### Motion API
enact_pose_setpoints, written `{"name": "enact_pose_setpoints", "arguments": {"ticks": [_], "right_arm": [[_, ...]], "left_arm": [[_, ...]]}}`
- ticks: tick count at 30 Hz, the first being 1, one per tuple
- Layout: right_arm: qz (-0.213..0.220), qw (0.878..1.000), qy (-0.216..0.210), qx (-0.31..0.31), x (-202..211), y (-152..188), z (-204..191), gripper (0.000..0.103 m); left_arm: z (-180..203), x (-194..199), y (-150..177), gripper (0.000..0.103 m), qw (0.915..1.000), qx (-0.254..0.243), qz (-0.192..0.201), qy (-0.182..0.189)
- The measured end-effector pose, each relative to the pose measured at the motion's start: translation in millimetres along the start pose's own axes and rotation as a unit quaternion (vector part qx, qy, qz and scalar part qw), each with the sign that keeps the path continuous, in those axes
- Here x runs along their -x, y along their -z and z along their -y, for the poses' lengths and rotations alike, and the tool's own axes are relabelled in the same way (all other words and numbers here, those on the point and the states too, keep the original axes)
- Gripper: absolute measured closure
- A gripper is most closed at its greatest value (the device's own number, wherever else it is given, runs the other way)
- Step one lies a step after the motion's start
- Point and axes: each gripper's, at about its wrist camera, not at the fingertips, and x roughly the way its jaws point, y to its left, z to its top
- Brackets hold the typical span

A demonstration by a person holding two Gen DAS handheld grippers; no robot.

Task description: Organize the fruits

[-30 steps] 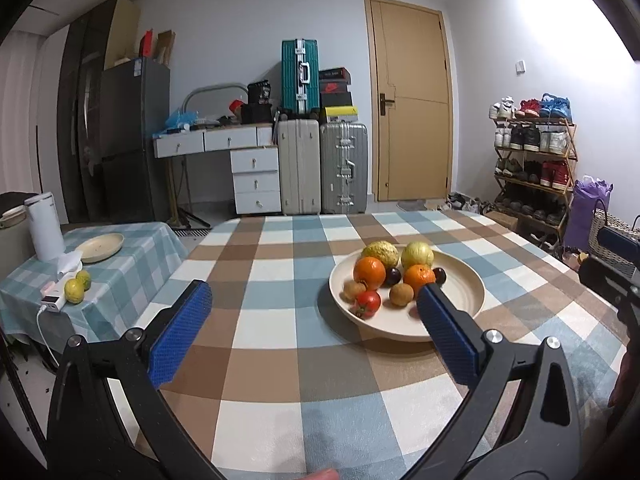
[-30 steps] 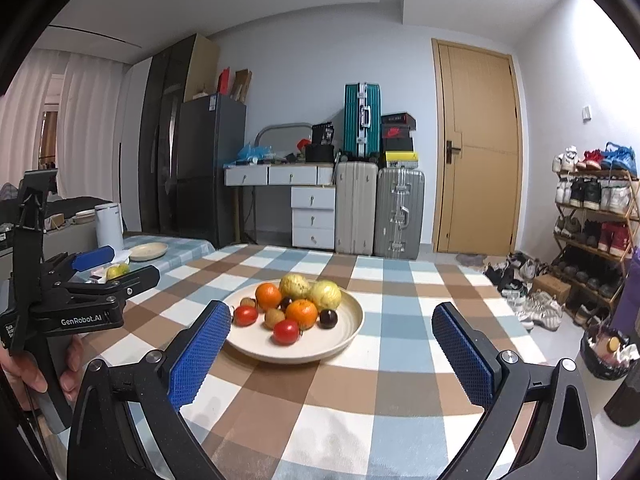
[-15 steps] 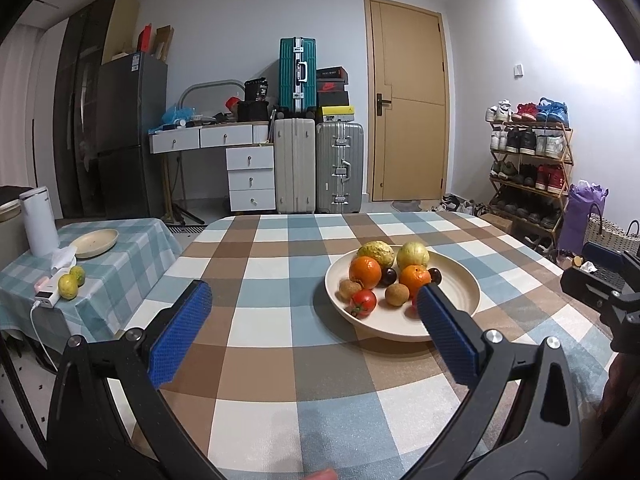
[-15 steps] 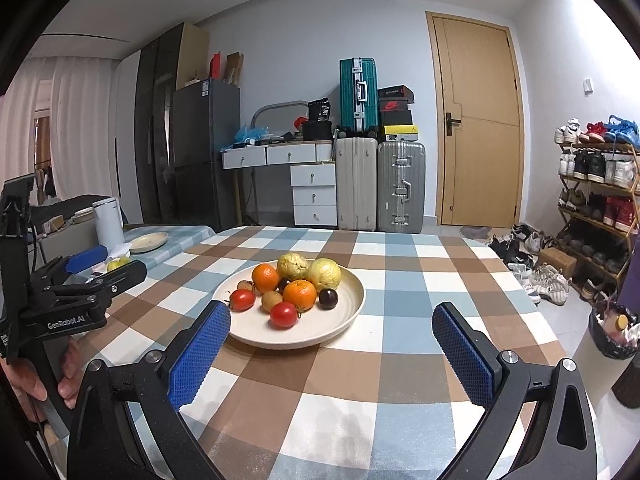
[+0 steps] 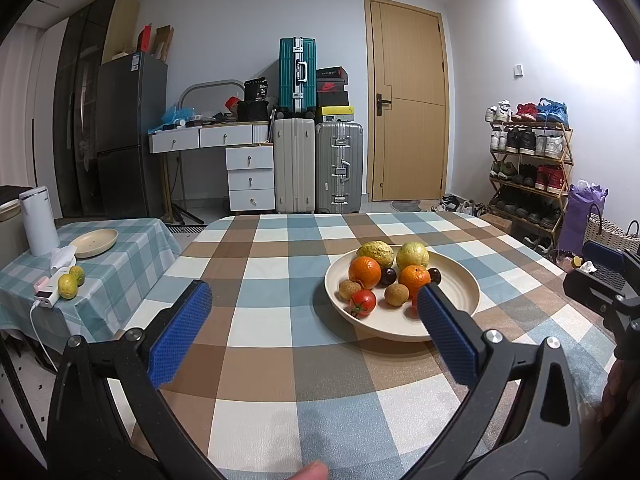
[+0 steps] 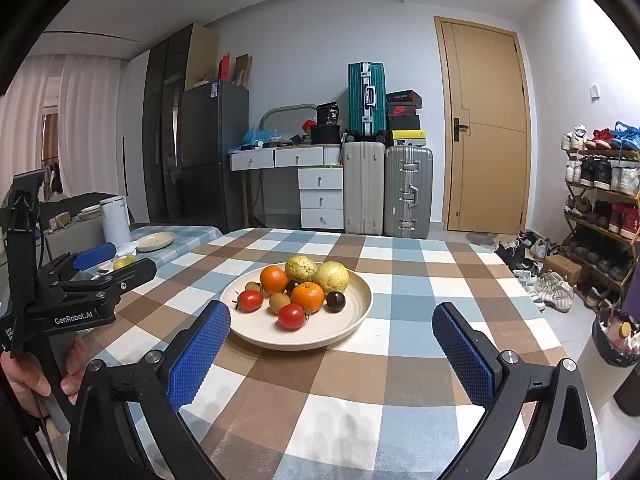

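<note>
A cream plate [image 5: 460, 280] [image 6: 352, 312] on the checked table holds two oranges [image 6: 307, 297], two yellow-green guavas [image 6: 332, 277], two tomatoes [image 6: 291, 316], dark plums [image 6: 335, 301] and small brown fruits [image 6: 279, 302]. My left gripper [image 5: 316, 312] is open and empty above the table, its right finger in front of the plate's near right rim. My right gripper [image 6: 332, 330] is open and empty, just short of the plate. The left gripper also shows in the right wrist view [image 6: 108, 264].
A low side table [image 5: 120, 264] at left carries an empty cream plate [image 5: 95, 242], two green-yellow fruits [image 5: 68, 285], a white kettle [image 5: 38, 220] and a charger. Suitcases, a desk, a fridge and a shoe rack stand beyond the table.
Both grippers have shifted slightly; the plate sits a little lower and nearer in both views. Both stay open and empty.
</note>
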Motion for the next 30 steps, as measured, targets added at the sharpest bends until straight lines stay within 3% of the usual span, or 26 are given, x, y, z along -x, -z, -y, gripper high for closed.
{"name": "enact_pose_setpoints", "arguments": {"ticks": [30], "right_arm": [[0.000,1.000,-0.001,0.001,-0.3,0.2,0.2,0.000]], "left_arm": [[-0.2,-1.3,1.1,0.001,1.0000,0.000,0.000,0.002]]}}
